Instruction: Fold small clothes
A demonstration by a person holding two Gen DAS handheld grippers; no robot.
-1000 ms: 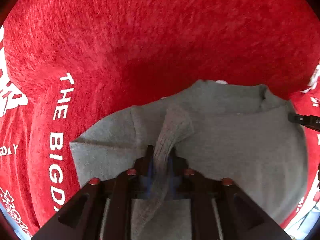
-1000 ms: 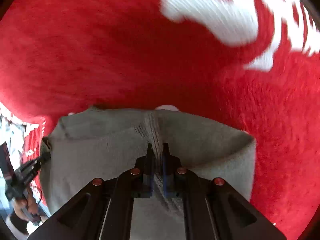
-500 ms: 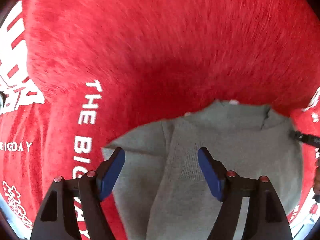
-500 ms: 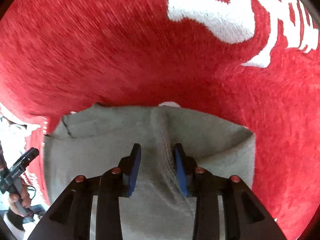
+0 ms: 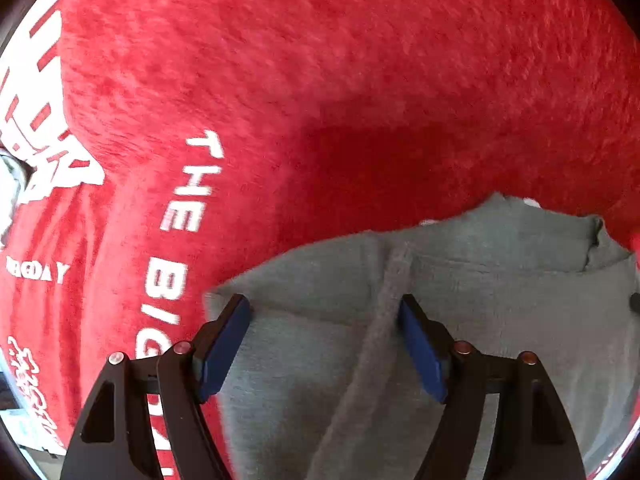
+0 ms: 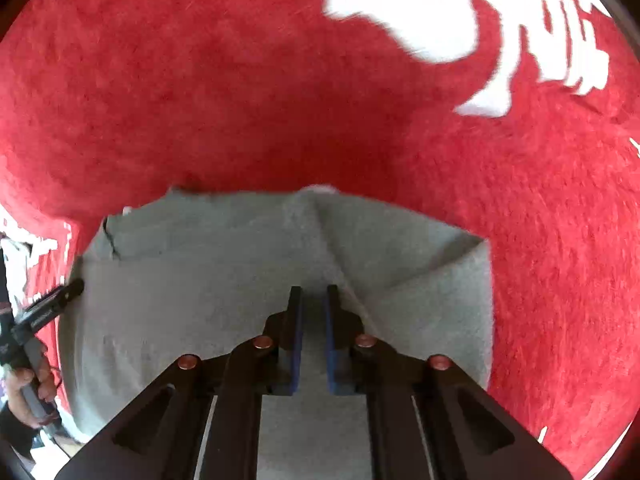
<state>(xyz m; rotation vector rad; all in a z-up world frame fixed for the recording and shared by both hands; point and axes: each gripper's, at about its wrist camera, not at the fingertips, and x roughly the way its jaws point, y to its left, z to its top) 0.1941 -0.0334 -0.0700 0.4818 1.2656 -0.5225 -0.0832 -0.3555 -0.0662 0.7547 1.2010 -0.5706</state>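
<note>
Fabric sits nearest: a small grey garment lies spread on a red fleece blanket with white lettering, its raised ridge running up between the blue pads of the left gripper. Those jaws stand wide and grip nothing, probably so the cloth can settle flat. The right gripper points steeply down over the same garment, jaws drawn nearly together with no cloth visibly pinched between them. Farther off, towards the garment's left edge, a hand holds the other tool's grip.
</note>
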